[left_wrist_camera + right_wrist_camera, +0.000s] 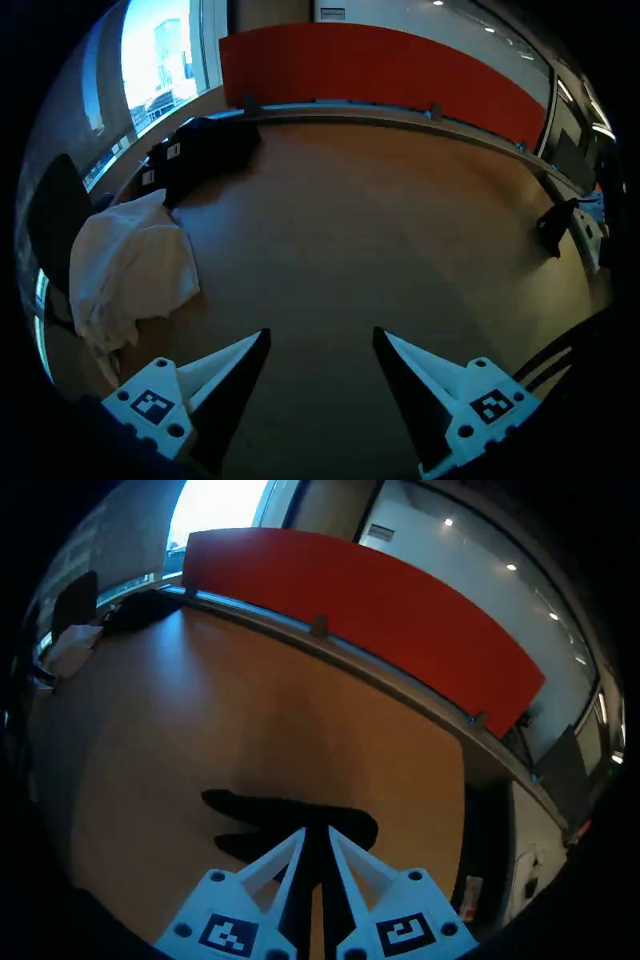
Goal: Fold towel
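Note:
A crumpled white towel (132, 264) lies heaped at the left edge of the wooden table (360, 240). My left gripper (322, 336) hovers over the bare table to the right of the heap, open, with nothing between its fingers. In the right gripper view the same white towel (72, 650) is small and far off at the left. My right gripper (317, 832) is low over the table (200, 720) with its fingers closed together. A flat dark patch (264, 808) lies on the wood just under and ahead of its tips; I cannot tell whether it is shadow or cloth.
A black bag (204, 152) sits behind the towel near the window. A red partition (376, 68) on a grey rail runs along the table's far edge. A small black object (556, 228) stands at the right edge. A dark chair back (52, 216) is at the left.

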Action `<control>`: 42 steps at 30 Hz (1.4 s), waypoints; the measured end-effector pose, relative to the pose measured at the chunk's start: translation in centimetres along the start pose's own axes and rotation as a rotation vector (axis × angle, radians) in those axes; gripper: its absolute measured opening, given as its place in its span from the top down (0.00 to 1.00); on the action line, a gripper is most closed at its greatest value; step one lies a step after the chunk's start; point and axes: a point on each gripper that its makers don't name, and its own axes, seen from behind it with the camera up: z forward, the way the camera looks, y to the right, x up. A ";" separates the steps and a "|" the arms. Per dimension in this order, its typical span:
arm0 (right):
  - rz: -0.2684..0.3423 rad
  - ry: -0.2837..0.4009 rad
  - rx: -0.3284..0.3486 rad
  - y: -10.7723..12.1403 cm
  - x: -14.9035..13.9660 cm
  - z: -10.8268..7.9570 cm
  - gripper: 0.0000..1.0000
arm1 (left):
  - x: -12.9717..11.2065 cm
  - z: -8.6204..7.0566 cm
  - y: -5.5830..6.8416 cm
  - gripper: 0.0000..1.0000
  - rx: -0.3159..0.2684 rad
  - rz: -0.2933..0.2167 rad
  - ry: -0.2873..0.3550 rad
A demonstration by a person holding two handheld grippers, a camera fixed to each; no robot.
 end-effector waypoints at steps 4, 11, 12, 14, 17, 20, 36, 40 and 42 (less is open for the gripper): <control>0.019 -0.006 0.000 -0.2 -1.5 0.4 0.96 | 0.0 0.0 0.0 0.06 0.004 0.002 0.002; 0.073 -0.050 0.004 -0.5 -5.5 0.7 0.96 | -0.1 -0.1 -0.1 0.06 0.009 0.002 -0.001; 0.078 -0.058 0.005 -0.6 -6.0 0.7 0.96 | -0.1 -0.1 -0.1 0.06 0.009 0.003 -0.001; 0.085 -0.073 0.005 -0.6 -7.0 0.6 0.96 | -0.1 0.0 -0.1 0.06 0.010 0.005 -0.003; 0.090 -0.103 0.006 -0.8 -8.5 0.4 0.96 | -0.1 0.1 0.0 0.06 0.009 0.010 -0.003; 0.092 -0.138 0.003 -0.8 -10.0 0.3 0.96 | 0.0 0.1 0.3 0.06 0.006 0.013 -0.002; 0.169 -0.324 -0.027 -0.5 -17.2 -0.1 0.96 | -0.2 0.0 0.1 0.06 0.013 0.017 -0.008; 0.169 -0.376 -0.039 -0.3 -18.8 -0.2 0.96 | -0.3 0.0 0.2 0.06 0.013 0.019 -0.009; 0.171 -0.397 -0.045 -0.2 -19.5 -0.2 0.96 | -0.3 0.0 0.2 0.06 0.013 0.021 -0.009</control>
